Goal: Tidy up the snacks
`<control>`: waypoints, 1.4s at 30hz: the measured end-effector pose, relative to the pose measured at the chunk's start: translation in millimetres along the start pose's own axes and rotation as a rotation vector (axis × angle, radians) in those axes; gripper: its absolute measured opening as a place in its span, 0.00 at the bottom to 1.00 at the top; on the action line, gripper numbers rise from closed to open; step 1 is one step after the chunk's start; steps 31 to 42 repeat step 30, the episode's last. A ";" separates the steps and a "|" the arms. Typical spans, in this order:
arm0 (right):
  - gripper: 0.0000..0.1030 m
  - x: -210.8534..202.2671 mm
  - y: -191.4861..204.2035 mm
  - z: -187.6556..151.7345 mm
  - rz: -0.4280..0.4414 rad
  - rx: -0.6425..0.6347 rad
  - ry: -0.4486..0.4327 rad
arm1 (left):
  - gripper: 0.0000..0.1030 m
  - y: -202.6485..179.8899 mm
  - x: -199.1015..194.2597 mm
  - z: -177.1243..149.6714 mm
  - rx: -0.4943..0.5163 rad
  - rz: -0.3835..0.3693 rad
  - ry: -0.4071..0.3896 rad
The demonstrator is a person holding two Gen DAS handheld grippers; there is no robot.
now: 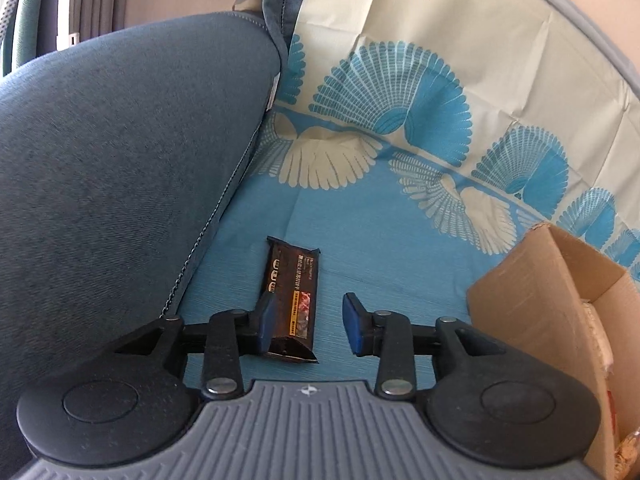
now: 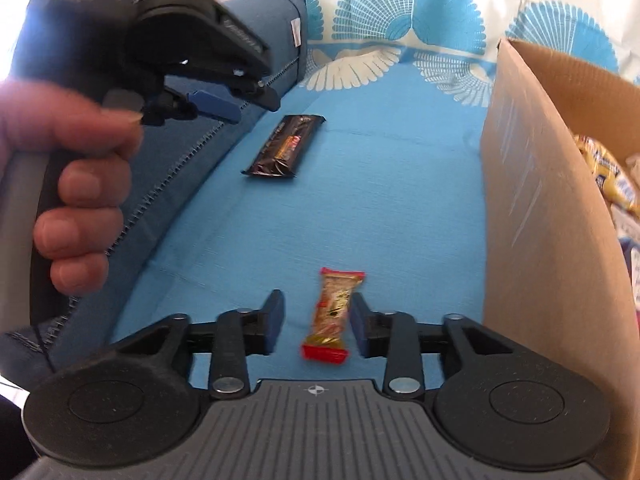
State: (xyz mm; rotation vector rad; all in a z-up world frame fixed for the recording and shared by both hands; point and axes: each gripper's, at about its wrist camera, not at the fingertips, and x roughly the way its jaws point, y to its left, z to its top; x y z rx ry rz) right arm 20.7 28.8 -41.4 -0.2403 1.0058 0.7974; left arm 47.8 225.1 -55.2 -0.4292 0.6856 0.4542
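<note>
Two snacks lie loose on the blue cloth (image 2: 400, 200) — one dark bar (image 1: 289, 300), one red-ended bar (image 2: 330, 316). Each sits low in its frame between parted, empty jaws: left gripper (image 1: 308, 324) and right gripper (image 2: 318, 326), likely lined up for pickup. One box (image 2: 532, 216) at right — probably their destination.

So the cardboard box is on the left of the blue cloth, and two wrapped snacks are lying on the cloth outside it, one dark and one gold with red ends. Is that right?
Not quite: the cardboard box stands on the right of the blue cloth, as the right wrist view shows. The rest holds: the dark snack and the gold snack with red ends lie on the cloth outside it.
</note>
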 end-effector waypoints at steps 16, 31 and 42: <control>0.21 10.2 -0.1 -0.2 0.034 -0.034 0.062 | 0.70 -15.3 73.6 -0.7 0.064 0.112 0.084; 0.20 10.5 -4.1 2.1 0.035 -0.023 0.038 | 0.41 -14.5 62.0 -4.4 0.109 0.163 0.078; 0.20 10.5 -4.1 2.1 0.035 -0.023 0.038 | 0.41 -14.5 62.0 -4.4 0.109 0.163 0.078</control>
